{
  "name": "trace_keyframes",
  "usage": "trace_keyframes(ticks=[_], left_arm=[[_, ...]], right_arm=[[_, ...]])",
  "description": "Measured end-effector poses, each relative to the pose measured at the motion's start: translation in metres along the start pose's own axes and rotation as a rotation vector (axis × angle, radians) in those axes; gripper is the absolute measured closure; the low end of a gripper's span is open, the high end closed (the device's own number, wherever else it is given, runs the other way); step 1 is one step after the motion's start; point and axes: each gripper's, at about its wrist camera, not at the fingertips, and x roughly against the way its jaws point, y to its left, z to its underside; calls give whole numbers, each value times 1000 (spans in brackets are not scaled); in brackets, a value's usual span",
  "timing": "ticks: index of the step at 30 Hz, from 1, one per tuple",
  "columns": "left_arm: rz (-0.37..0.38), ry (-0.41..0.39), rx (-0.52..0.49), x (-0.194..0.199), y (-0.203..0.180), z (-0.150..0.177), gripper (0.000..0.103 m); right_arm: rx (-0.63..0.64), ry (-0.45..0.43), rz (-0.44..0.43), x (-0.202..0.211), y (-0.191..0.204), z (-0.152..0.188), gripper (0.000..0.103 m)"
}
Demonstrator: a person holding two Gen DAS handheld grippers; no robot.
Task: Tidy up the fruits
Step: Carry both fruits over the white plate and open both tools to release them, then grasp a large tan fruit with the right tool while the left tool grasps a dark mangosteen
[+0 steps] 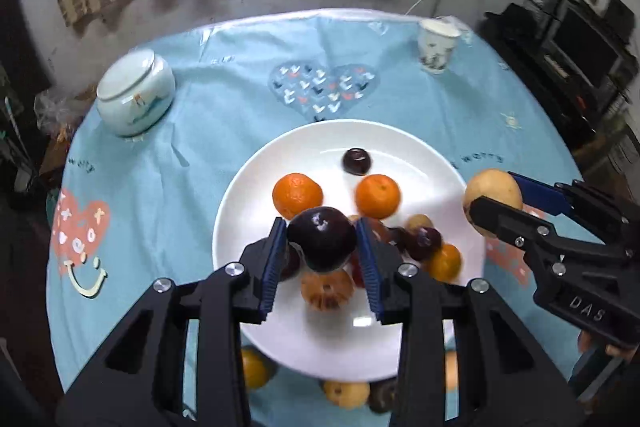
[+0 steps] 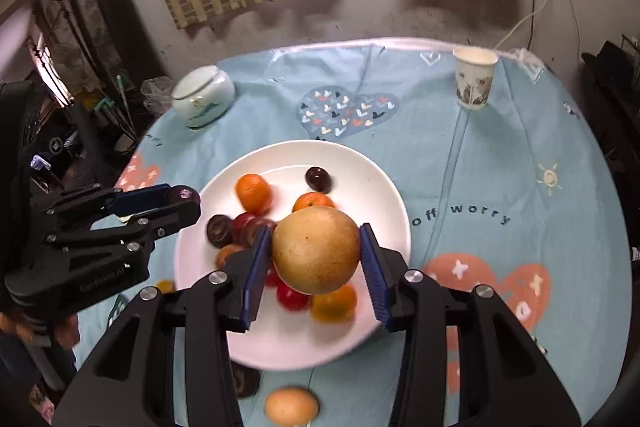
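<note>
A dim room with striped curtains over a bright window; in front of it stands a round worktop [image 1: 192, 155] under a pale blue cloth printed with hearts. A white plate [image 1: 248, 211] sits at its middle, already carrying oranges, dark plums and other small fruit.

Step in hand: both tools are loaded and carrying fruit to the plate. The left gripper [image 1: 322, 243] has its jaws clenched on a dark plum [image 1: 322, 237], pads pressing on both sides, held above the plate's near half. The right gripper [image 2: 316, 253] has its jaws clamped on a yellow-brown pear [image 2: 316, 251], likewise over the plate; seen from the left tool, that pear sits just beyond the plate's right rim.

Still loose on the cloth, below and behind the jaws: an orange [image 1: 254, 367] and a yellowish fruit [image 1: 346, 393] near the plate's front edge, and another pale fruit [image 2: 292, 405].

Next move, in my judgement: lower each fruit into a bare patch of the plate, ahead of the jaws, and release gently; the round pear could roll and knock its neighbours.

Writing: "off worry" [image 2: 460, 213] on the cloth right of the right jaws; "DAS" [image 1: 587, 309] on the right tool's body; lettering on the left tool's body appears to read "CenRobot AI" [image 2: 105, 277], not certain. The paper cup [image 2: 474, 79] and the white jar [image 2: 202, 101] stand well beyond the jaws; their decoration is illegible.
</note>
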Motion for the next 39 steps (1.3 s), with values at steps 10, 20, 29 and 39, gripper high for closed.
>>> trace_keyframes(ticks=[10,20,29,39], left_arm=[[-91,27,-15,-39,6,-7,34],[-130,-57,-29,4,4,1,28],[-119,-111,-94,54,-16,29,23],[-122,-100,-122,71,-21,54,22]], right_arm=[[73,79,33,-56,-2,-10,31],[64,-2,-28,1,-2,-4,31],[104,-30,-22,61,11,55,31],[106,72,-13,45,20,113,31]])
